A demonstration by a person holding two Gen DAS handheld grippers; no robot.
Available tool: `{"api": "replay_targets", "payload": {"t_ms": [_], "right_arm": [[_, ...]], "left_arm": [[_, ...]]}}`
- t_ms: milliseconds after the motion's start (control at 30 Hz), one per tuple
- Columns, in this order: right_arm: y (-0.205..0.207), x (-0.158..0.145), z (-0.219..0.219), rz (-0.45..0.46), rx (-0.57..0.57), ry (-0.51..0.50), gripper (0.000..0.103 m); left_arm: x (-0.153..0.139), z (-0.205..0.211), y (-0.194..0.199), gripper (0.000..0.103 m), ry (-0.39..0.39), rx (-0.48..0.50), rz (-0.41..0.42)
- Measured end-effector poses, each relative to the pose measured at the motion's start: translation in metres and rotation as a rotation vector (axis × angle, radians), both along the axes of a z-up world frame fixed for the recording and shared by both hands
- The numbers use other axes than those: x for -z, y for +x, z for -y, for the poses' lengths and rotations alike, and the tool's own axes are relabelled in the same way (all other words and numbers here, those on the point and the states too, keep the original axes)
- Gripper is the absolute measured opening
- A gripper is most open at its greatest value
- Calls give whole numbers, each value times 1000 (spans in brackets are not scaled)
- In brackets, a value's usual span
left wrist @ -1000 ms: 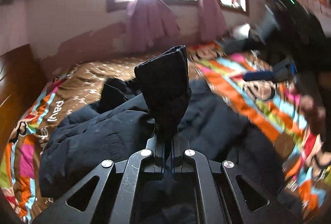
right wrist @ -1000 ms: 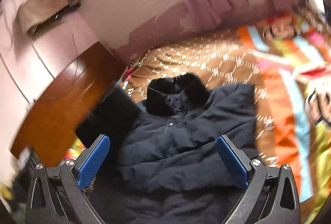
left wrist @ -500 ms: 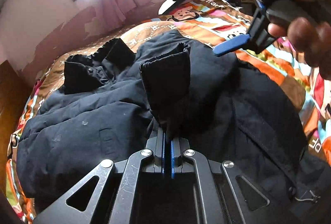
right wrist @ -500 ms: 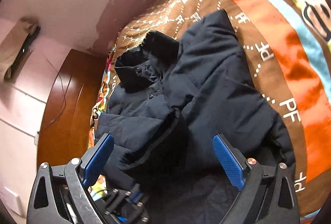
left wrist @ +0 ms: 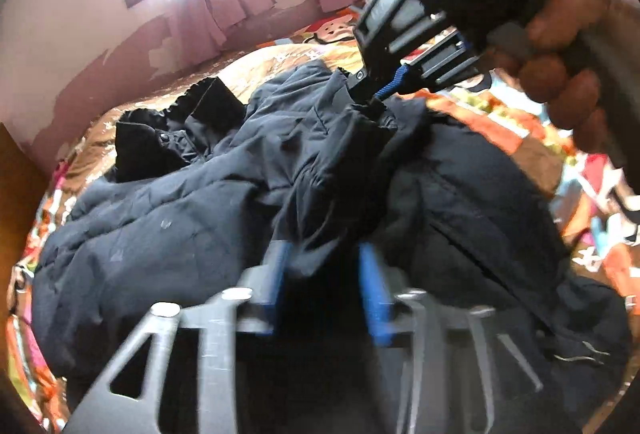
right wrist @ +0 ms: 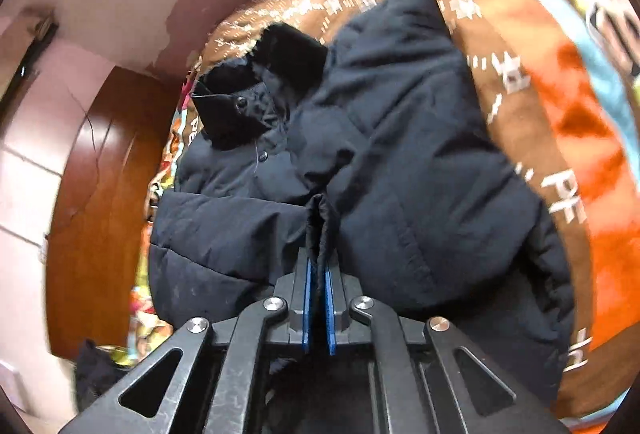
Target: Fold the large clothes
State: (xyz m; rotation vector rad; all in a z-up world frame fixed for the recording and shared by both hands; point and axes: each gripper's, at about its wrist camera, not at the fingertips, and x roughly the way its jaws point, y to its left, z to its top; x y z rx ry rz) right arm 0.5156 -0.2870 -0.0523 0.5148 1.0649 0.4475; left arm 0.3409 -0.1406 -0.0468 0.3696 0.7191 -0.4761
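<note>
Since half a second ago, our left gripper [left wrist: 325, 276] has spread its blue pads off the sleeve cuff [left wrist: 360, 137], while our right gripper [right wrist: 319, 298] has pinched it. Dark jacket [right wrist: 400, 153] lies ahead of both, on the patterned bedspread [right wrist: 560, 73].

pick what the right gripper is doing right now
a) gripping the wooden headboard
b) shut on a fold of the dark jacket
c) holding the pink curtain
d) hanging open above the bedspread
b: in the right wrist view the right gripper has its blue fingers nearly together with a pinch of the dark jacket squeezed between them, and the left wrist view shows it clamped on the sleeve cuff.
</note>
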Motion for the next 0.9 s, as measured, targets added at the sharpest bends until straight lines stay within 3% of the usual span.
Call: {"api": "replay_targets", "payload": {"t_ms": [33,200,333,467,667,767,900], "right_arm": [[-2,-4,-4,33,-8,-48,5],[-27,-30,-30,255,-62,-307,5],[-51,-47,-50,426,-119,-448,5],[-70,-55,-58,530,-136,-501,5],[-90,-68,-64,665,-148,-566,4],[-96,-75,-58,693,-127,-576,4],[-96,-80,-41,686,-87,-576,4]], "left_arm": [[-4,-5,-4,55,-20,-7,2],[-22,-40,-9,55,-109,-82,-14],[-40,-74,-9,55,-201,-180,-9],[-57,-106,2,56,-235,-285,12],[-67,-138,19,56,-193,-415,22],[-63,-150,31,56,-123,-478,8],[-61,-171,37,56,-143,-539,-22]]}}
